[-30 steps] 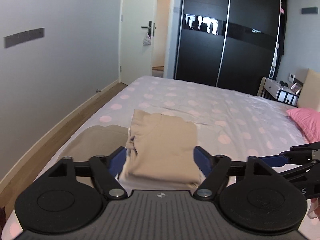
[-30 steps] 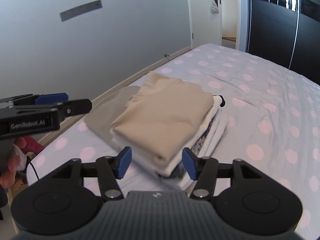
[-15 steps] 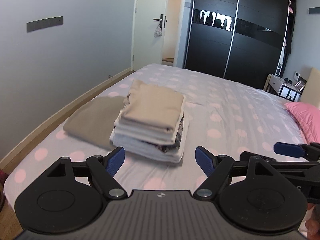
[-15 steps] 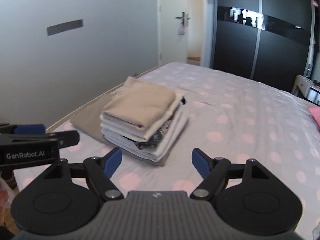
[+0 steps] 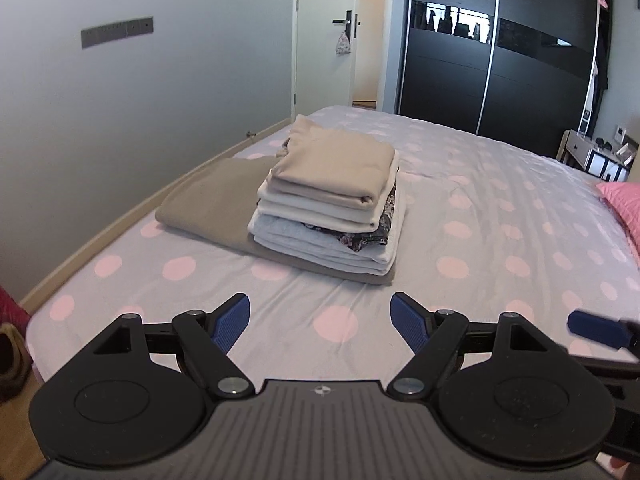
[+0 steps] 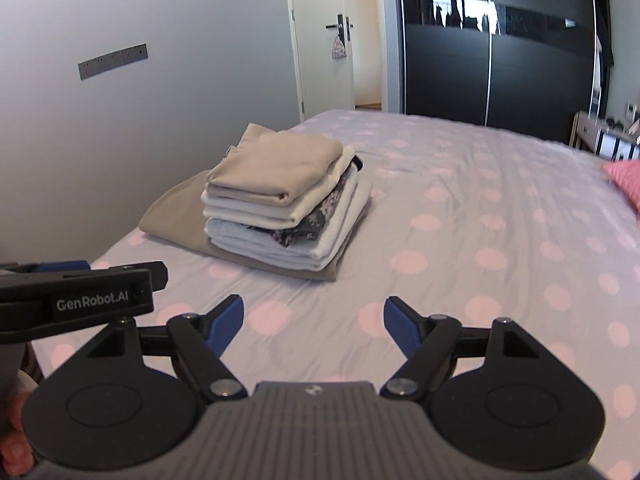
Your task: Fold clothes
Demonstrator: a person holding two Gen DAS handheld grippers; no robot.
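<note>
A neat stack of folded clothes [image 5: 332, 200] [image 6: 280, 204] rests on the bed, with a beige garment [image 5: 340, 164] on top, white and floral pieces under it, and a flat taupe cloth [image 5: 212, 204] at the bottom. My left gripper [image 5: 320, 320] is open and empty, well short of the stack above the bedsheet. My right gripper [image 6: 314, 320] is also open, with nothing between its blue pads [image 6: 400, 320]. The left gripper's body [image 6: 76, 300] shows at the left edge of the right wrist view.
The bed [image 5: 480, 240] has a lilac sheet with pink dots. A pink pillow [image 5: 624, 204] lies at the right. A grey wall [image 5: 120, 120] runs along the left, a door [image 5: 324, 40] and a dark wardrobe [image 5: 500, 60] stand behind. A small side table [image 5: 596, 156] is far right.
Both grippers have pulled back from the stack, which now sits farther off. The left let go of the beige garment, now lying on top. The right gripper's jaws stand wider.
</note>
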